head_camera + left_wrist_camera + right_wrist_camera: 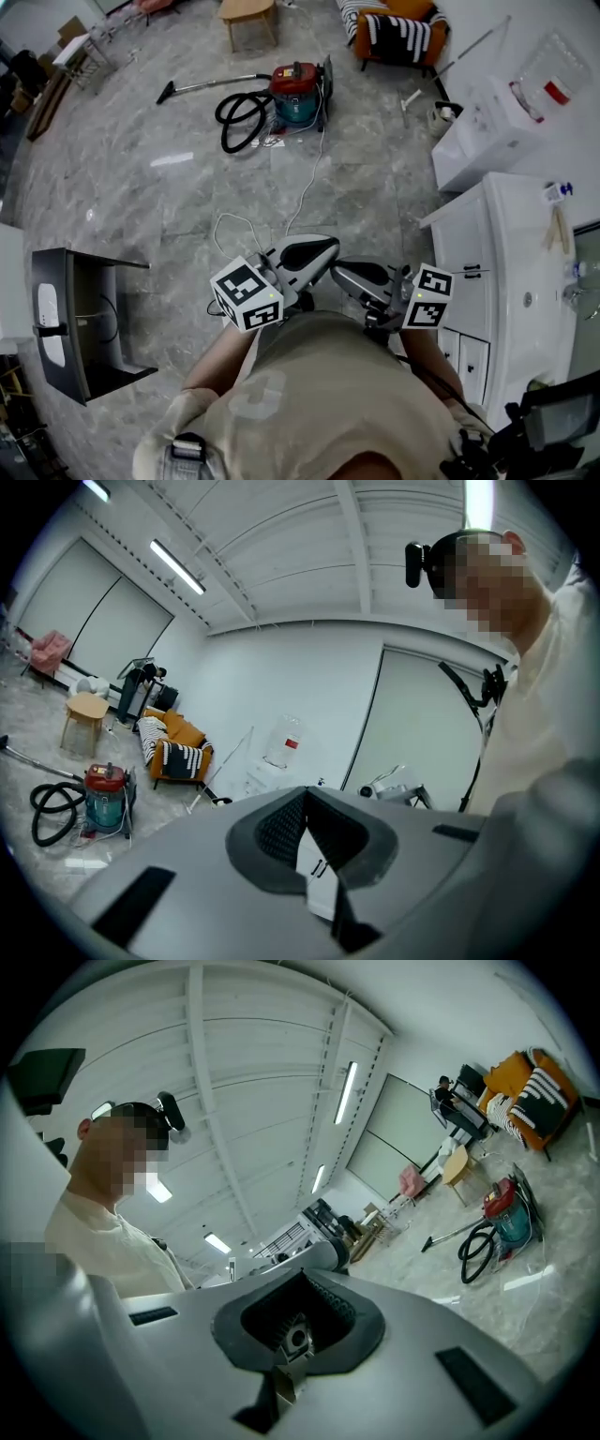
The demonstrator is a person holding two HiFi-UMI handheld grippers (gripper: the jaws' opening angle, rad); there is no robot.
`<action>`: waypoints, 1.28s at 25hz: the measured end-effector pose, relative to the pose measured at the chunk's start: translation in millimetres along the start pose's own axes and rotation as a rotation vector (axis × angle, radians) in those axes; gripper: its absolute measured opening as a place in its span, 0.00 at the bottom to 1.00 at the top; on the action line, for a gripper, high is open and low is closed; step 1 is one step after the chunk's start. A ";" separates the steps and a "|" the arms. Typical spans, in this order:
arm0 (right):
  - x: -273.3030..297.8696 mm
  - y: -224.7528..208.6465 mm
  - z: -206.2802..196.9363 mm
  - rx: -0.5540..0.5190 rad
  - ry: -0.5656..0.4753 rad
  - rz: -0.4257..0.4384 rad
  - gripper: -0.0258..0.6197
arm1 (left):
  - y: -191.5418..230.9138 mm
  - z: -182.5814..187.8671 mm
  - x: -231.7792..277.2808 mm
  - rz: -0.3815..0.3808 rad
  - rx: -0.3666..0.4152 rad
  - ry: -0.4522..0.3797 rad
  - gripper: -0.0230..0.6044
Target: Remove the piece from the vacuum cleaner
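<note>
The vacuum cleaner (298, 92) has a red top and a teal body and stands far off on the grey floor. Its black hose (239, 120) is coiled beside it, and a wand (211, 86) reaches left. It also shows small in the left gripper view (105, 797) and the right gripper view (506, 1211). My left gripper (323, 248) and right gripper (345, 272) are held close to my chest, tips nearly meeting. Both are far from the vacuum. The left gripper (305, 794) and the right gripper (302, 1279) are shut with nothing in them.
A white sink cabinet (506, 281) stands at my right, and a white appliance (487, 131) beyond it. A dark open stand (84, 319) is at my left. An orange chair (394, 33) and a wooden stool (248, 14) stand behind the vacuum. A white cable (309, 178) runs across the floor.
</note>
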State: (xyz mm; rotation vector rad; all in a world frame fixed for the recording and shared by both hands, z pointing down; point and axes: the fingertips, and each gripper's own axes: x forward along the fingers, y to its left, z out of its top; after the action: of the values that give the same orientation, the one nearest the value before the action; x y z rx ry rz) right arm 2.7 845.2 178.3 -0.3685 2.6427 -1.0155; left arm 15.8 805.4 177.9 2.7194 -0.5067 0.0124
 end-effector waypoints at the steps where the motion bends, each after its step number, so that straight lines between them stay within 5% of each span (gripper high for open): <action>1: 10.4 -8.9 6.5 0.008 0.002 -0.008 0.04 | 13.6 5.5 -1.2 0.001 0.002 0.004 0.04; 16: 158.6 -95.1 63.9 0.035 0.036 -0.015 0.04 | 172.0 60.5 -58.0 0.020 0.008 -0.010 0.04; 24: 195.6 -107.4 69.8 0.035 0.093 0.017 0.04 | 204.9 70.6 -80.6 0.086 -0.034 -0.064 0.04; 32: 189.4 -147.0 90.1 0.051 0.079 -0.016 0.04 | 244.6 71.4 -71.5 0.233 -0.035 -0.030 0.04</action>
State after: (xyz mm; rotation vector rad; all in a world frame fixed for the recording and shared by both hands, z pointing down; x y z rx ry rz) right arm -121.4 621.2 181.9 -0.3448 2.6822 -1.1218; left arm -140.6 592.6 193.9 2.6154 -0.8213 0.0236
